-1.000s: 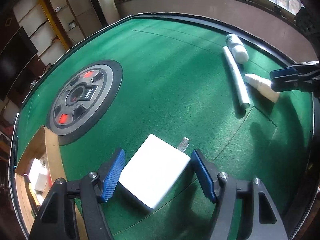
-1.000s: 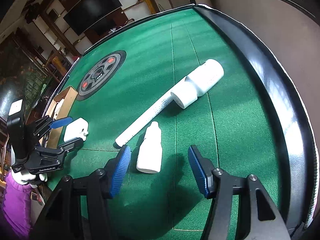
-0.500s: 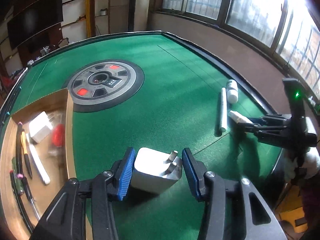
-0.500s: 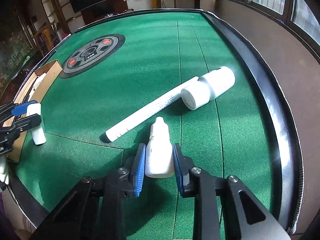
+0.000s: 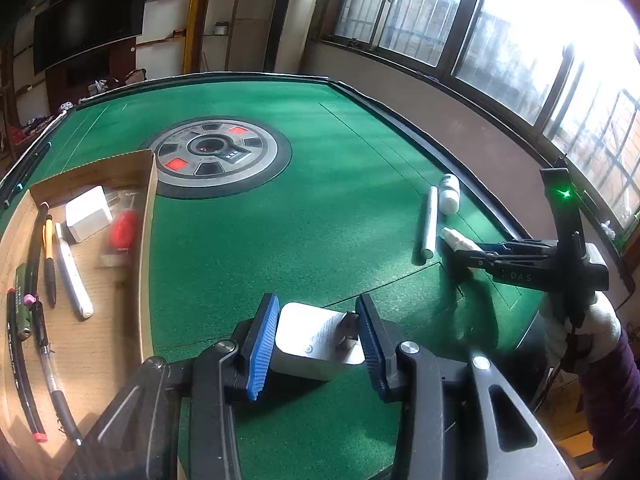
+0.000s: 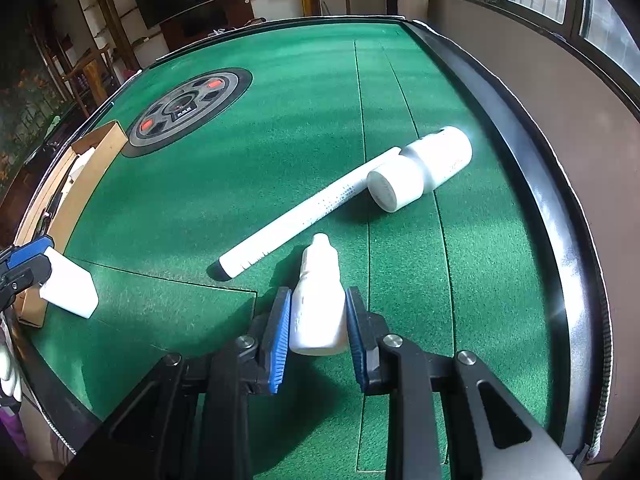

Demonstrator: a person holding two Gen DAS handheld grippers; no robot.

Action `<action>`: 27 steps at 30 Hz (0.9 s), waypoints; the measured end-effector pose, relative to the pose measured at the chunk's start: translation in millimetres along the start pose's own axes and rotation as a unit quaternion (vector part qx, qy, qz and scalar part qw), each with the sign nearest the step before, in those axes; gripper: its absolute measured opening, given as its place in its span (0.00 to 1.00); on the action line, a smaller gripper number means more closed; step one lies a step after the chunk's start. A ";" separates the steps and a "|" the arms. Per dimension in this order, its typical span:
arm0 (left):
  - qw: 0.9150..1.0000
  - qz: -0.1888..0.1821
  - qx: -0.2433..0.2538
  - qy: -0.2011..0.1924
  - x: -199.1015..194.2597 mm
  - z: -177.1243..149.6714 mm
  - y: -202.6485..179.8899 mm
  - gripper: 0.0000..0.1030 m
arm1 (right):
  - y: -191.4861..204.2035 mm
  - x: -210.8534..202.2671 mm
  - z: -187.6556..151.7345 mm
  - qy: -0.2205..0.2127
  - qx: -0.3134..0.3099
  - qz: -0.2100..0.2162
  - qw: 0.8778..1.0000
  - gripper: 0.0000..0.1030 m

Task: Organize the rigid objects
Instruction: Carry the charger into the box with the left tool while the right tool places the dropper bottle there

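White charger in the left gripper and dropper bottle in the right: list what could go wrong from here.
1. The left gripper holds the white charger with one pad near its metal prongs; it may twist or slip in transit.
2. The right gripper clamps the smooth dropper bottle near its base; it could pivot out.
3. The cardboard box is already crowded with pens, so a dropped charger may land on them.

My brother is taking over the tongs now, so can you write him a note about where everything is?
Left tongs: shut on the white charger.
Right tongs: shut on the small bottle.
Done: pens, another charger and a red thing already lie in the cardboard box.
Left: box both held things, then the long white marker and bigger bottle lying on the green table.
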State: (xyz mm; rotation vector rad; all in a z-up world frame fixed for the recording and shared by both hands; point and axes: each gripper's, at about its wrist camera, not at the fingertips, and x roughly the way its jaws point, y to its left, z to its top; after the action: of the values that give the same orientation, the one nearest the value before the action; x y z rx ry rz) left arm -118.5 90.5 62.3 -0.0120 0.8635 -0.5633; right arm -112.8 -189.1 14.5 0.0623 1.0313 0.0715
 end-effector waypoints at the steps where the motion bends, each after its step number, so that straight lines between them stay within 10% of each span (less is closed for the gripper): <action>1: 1.000 -0.002 -0.001 -0.002 0.8 -1.2 0.0 0.47 | 0.7 0.0 0.0 0.000 -0.002 -0.001 1.000 0.27; 13: 0.998 0.058 0.014 0.034 36.4 -19.3 -14.0 0.64 | 7.5 2.6 3.2 0.010 -0.010 -0.012 1.000 0.30; 15: 0.999 0.045 0.000 0.030 32.5 -20.0 -8.4 0.50 | 10.6 3.6 3.8 0.015 -0.017 -0.021 1.000 0.30; 27: 0.993 -0.044 -0.103 -0.035 -44.1 -25.1 19.0 0.48 | 22.4 -26.5 4.7 -0.003 -0.003 0.042 0.999 0.25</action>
State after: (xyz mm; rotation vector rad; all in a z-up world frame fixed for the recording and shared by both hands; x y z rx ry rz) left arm -150.5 132.9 72.9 -0.2574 0.8528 -0.5512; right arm -122.9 -169.2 41.4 0.1008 1.0231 0.1516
